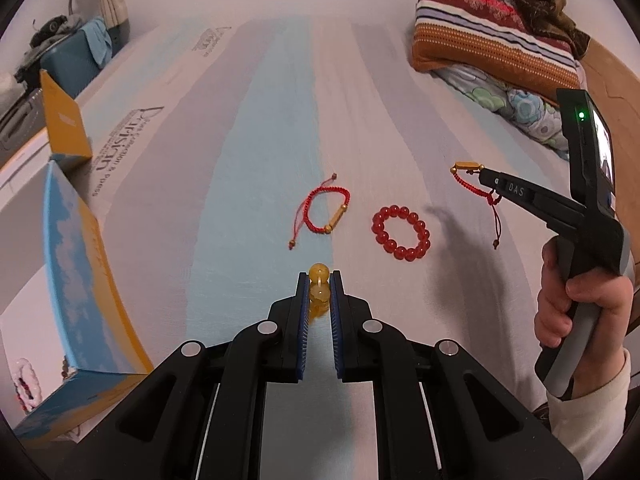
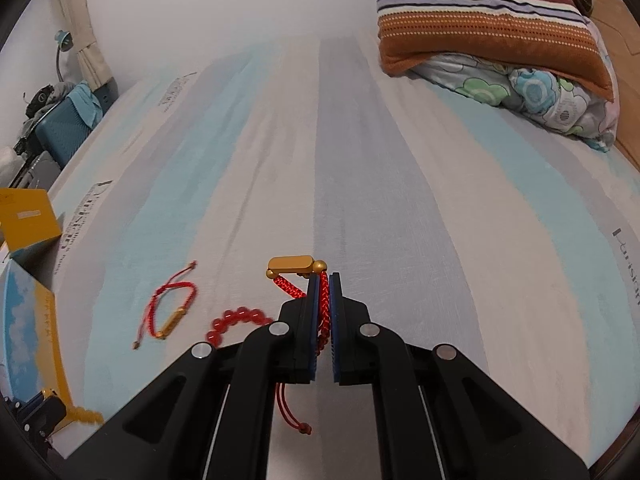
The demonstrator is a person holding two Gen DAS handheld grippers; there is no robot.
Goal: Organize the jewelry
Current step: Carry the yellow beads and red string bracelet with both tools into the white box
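My left gripper [image 1: 319, 280] is shut on a yellow bead bracelet [image 1: 319, 274], held above the striped bed sheet. My right gripper [image 2: 324, 278] is shut on a red cord bracelet with a gold bar [image 2: 290, 266]; it also shows in the left wrist view [image 1: 466, 167], lifted off the sheet. A second red cord bracelet with a gold tube [image 1: 326, 210] lies on the sheet ahead, also in the right wrist view [image 2: 170, 308]. A red bead bracelet [image 1: 401, 233] lies to its right, partly hidden in the right wrist view [image 2: 236, 322].
An open blue and yellow box [image 1: 76, 280] stands at the left, also in the right wrist view [image 2: 28, 320]. Its yellow flap [image 1: 64, 120] stands up. Folded blankets and a pillow [image 1: 496, 40] lie at the far right. A blue suitcase [image 1: 76, 60] stands beyond the bed's left edge.
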